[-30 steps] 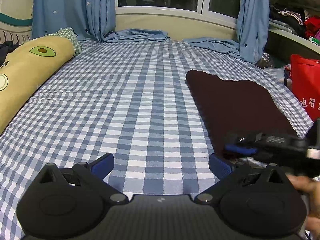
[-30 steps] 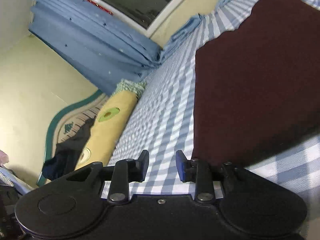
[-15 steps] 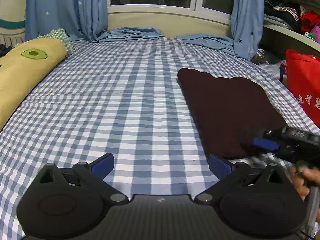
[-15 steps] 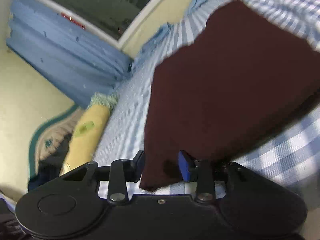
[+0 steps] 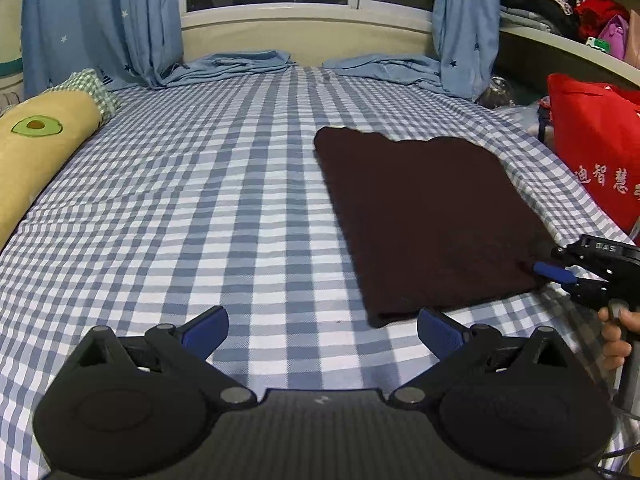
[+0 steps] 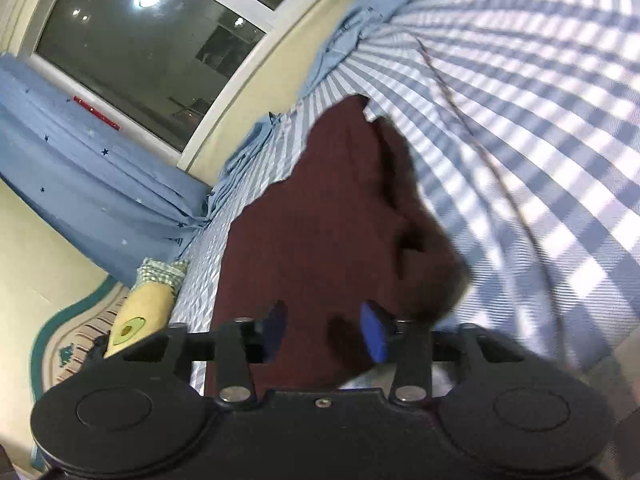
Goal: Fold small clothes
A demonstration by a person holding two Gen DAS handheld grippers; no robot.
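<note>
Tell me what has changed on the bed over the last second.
The right gripper has swung along the near edge of the dark maroon garment to its right-hand corner, and its jaws are closing with cloth between them; the corner now looks bunched. The left gripper has drifted toward the garment's near left corner, jaws wide and empty. The avocado pillow and red bag lie as before.
</note>
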